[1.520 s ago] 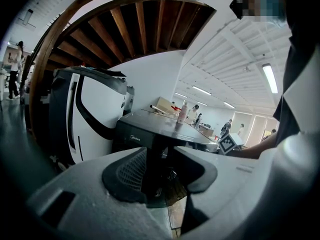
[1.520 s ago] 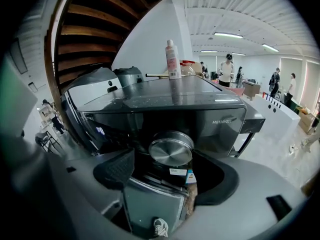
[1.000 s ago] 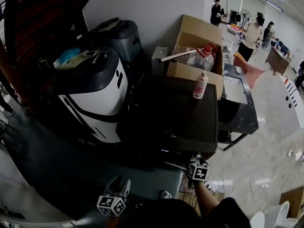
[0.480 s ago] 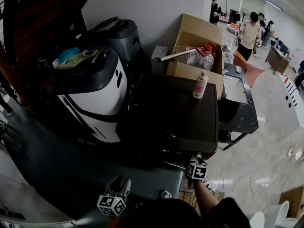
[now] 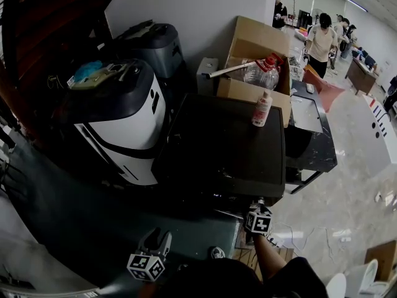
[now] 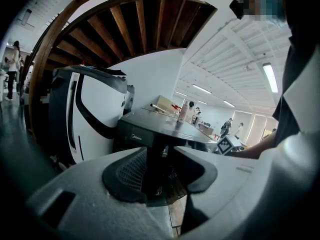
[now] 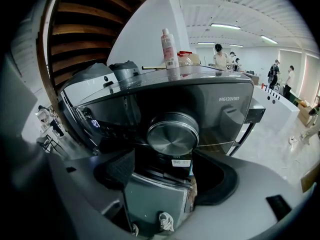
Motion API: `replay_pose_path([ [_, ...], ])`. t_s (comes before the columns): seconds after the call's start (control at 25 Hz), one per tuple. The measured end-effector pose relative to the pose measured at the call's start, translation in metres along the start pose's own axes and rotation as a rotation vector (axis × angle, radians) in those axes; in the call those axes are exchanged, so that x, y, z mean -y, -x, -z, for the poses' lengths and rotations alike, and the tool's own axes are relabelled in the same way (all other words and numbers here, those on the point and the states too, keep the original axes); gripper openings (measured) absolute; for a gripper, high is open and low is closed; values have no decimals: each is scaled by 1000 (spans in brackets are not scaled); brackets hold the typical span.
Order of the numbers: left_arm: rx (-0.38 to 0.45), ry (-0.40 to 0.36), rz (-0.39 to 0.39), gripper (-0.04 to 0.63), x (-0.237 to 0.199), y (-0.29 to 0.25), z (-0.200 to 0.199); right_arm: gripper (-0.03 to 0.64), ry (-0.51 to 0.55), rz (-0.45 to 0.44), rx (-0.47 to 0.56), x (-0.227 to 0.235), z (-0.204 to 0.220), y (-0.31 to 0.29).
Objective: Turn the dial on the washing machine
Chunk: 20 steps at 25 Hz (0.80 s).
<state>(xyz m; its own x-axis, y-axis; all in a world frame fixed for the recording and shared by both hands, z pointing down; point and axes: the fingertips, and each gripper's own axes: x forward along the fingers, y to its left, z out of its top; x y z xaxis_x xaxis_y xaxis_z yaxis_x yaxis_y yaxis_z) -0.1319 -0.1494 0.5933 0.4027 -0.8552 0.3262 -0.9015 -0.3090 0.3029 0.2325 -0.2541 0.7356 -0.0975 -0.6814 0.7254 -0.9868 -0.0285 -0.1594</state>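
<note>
The dark washing machine (image 5: 223, 148) fills the middle of the head view. Its round silver dial (image 7: 172, 134) sits on the glossy front panel, close ahead in the right gripper view. My right gripper (image 7: 167, 170) is open; its two dark pads stand apart just under and in front of the dial, not touching it. In the head view this gripper (image 5: 259, 205) is at the machine's front edge. My left gripper (image 5: 156, 239) hangs lower left, away from the machine. It is open (image 6: 160, 171) with nothing between its pads.
A pink-white bottle (image 5: 261, 109) stands on the machine's top. Cardboard boxes (image 5: 257, 61) with a large water bottle are behind it. A white-and-black appliance (image 5: 124, 123) stands to the left, a dark table (image 5: 310, 138) to the right. Several people (image 5: 321, 42) are far back.
Both grippers have stayed almost where they were. A person in the background has walked to the left.
</note>
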Motion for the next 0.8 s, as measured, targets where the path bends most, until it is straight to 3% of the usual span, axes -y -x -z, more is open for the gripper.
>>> replay_pose_path([
  [0.52, -23, -18, 76, 167, -4, 7, -2, 331, -14, -3, 114, -19, -16, 36],
  [0.8, -35, -53, 149, 158, -4, 15, -2, 303, -10, -58, 239, -68, -26, 86],
])
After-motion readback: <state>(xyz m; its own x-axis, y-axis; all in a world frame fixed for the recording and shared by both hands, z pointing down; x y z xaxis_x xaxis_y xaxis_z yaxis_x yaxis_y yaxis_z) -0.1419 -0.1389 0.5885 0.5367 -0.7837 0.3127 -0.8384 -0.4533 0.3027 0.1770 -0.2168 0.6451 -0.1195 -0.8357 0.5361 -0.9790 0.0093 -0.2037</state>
